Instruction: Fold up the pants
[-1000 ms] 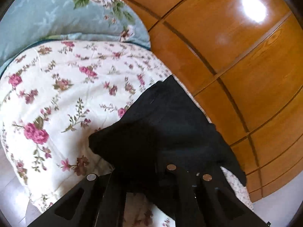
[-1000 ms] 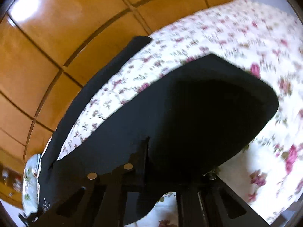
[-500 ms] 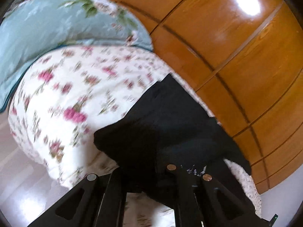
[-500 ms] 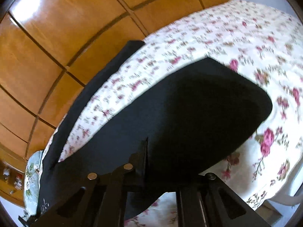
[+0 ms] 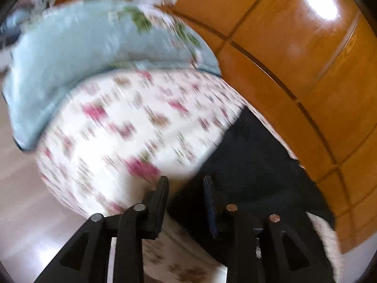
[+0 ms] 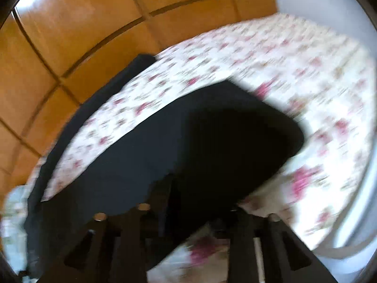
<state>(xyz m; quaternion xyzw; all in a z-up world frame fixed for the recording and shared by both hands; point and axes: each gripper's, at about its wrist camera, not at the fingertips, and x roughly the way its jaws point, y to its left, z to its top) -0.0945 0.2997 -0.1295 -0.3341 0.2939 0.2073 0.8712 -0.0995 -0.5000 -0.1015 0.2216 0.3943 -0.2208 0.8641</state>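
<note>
Bedding comes first: a cream bedspread printed with pink flowers (image 5: 132, 127) beside glossy orange-brown wooden panelling (image 5: 306, 70), a pale blue floral pillow (image 5: 82, 54) at its far end. Black fabric pants (image 6: 188, 141) lie spread flat on the bedspread. The black left gripper (image 5: 186, 181) is opening, a clear gap between its fingers and the pants' edge below untouched; the black right gripper (image 6: 200, 188) is opening over the pants, contact lost in blur.
</note>
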